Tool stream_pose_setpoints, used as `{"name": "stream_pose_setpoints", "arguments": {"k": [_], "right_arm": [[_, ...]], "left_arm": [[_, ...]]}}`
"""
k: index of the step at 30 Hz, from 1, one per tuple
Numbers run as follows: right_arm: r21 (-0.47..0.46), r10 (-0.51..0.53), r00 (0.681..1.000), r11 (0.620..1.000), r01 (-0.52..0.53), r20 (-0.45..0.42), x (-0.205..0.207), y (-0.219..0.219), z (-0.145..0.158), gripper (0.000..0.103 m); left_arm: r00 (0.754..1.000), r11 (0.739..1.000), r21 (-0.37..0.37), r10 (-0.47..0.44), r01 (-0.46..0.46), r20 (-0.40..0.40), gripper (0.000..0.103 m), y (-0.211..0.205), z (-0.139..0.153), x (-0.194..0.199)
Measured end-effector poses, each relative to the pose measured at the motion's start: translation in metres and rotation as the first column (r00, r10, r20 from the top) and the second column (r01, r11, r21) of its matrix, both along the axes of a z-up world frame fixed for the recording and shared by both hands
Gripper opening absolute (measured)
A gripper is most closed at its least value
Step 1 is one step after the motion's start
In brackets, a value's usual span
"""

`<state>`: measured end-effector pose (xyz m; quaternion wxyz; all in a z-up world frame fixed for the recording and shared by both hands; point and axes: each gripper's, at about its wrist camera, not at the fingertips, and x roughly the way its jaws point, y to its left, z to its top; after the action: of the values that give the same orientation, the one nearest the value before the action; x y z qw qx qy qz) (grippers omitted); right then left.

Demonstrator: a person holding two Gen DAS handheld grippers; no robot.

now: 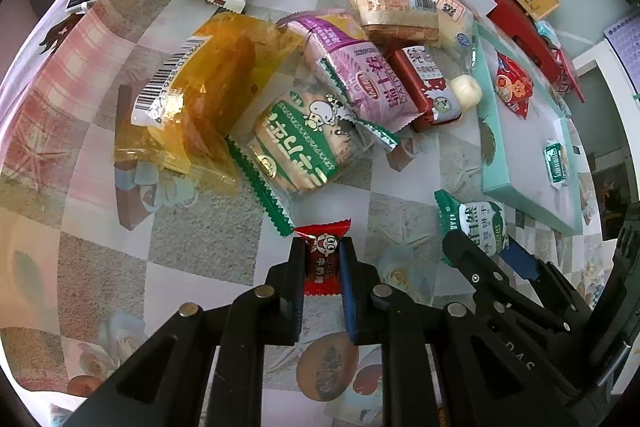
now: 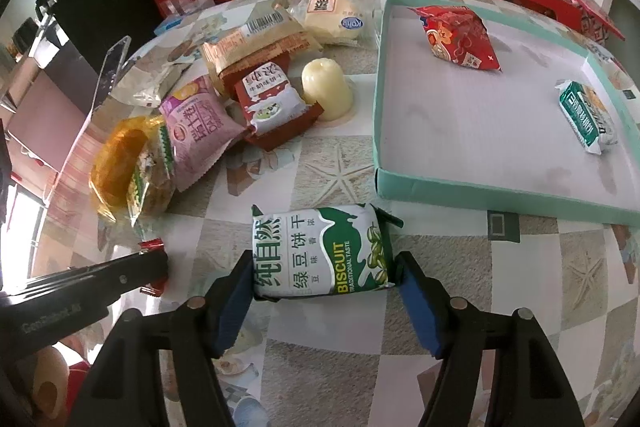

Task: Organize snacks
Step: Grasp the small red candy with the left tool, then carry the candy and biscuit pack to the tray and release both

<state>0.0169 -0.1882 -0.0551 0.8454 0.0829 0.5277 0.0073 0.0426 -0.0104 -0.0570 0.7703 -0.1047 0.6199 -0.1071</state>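
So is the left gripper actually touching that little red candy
Touching. In the left wrist view the left gripper has both fingers pressed against the sides of the red candy, no gap showing.

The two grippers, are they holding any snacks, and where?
Left gripper pinches a small red milk candy by its sides. Right gripper clamps a green-and-white biscuit packet by its ends.

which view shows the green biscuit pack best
The right wrist view: the green biscuit pack sits front-on between the right gripper fingers, label readable. The left wrist view shows it off to the side, partly hidden by that gripper.
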Motion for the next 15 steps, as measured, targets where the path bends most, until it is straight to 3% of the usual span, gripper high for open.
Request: {"name": "stream_pose_setpoints", "arguments": {"k": [7, 15], "right_arm": [[0.040, -0.009, 0.999, 0.999, 0.007, 0.052, -0.005, -0.002, 0.015, 0.071], [0.037, -0.037, 0.980, 0.999, 0.030, 0.195, -0.009, -0.006, 0.045, 0.071]], "left_arm": [[1.000, 1.000, -0.023, -0.009, 0.009, 0.023, 0.016, 0.003, 0.007, -0.003], [0.994, 0.996, -0.083, -0.036, 0.044, 0.099, 0.016, 0.003, 0.033, -0.007]]}}
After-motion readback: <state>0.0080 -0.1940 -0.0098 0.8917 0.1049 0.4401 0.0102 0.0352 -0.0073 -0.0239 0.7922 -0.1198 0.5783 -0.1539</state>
